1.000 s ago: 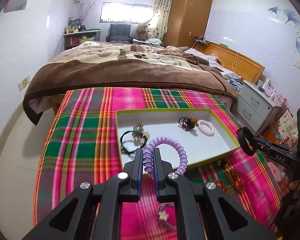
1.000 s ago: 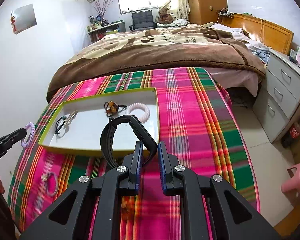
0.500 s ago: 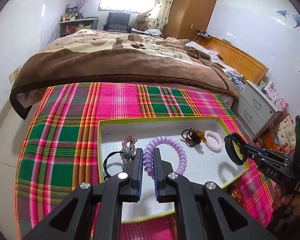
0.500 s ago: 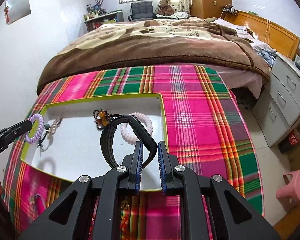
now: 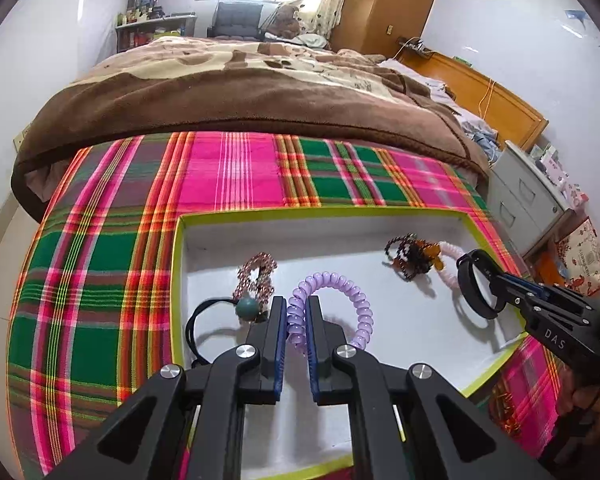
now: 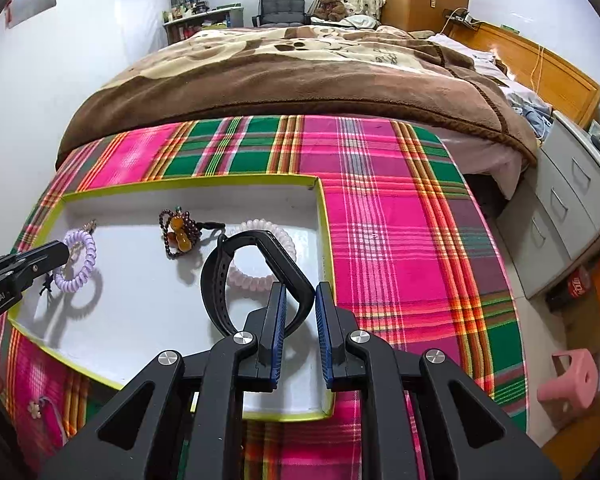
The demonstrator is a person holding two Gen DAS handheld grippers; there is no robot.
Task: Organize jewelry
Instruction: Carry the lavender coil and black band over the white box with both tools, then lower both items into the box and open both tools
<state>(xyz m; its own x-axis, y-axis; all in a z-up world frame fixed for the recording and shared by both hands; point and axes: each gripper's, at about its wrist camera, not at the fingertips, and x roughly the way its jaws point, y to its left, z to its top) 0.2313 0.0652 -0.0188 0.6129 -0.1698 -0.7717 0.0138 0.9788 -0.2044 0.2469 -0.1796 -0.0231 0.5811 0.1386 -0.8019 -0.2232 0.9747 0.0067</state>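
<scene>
Carrying pieces over the tray (image 5: 179, 280): left gripper (image 5: 296, 312) pinches the coil (image 5: 340, 292), right gripper (image 6: 300, 300) the band (image 6: 220, 280); next, spread and drop

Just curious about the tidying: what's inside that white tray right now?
Lying in the tray: a dark bead bracelet, a pink coil band, a beaded piece and a black cord. The near end is covered by the grippers.

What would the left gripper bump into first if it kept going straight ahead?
Probably the white floor of the tray, since the left gripper points down into it, holding the purple coil band. Depth is unclear.
</scene>
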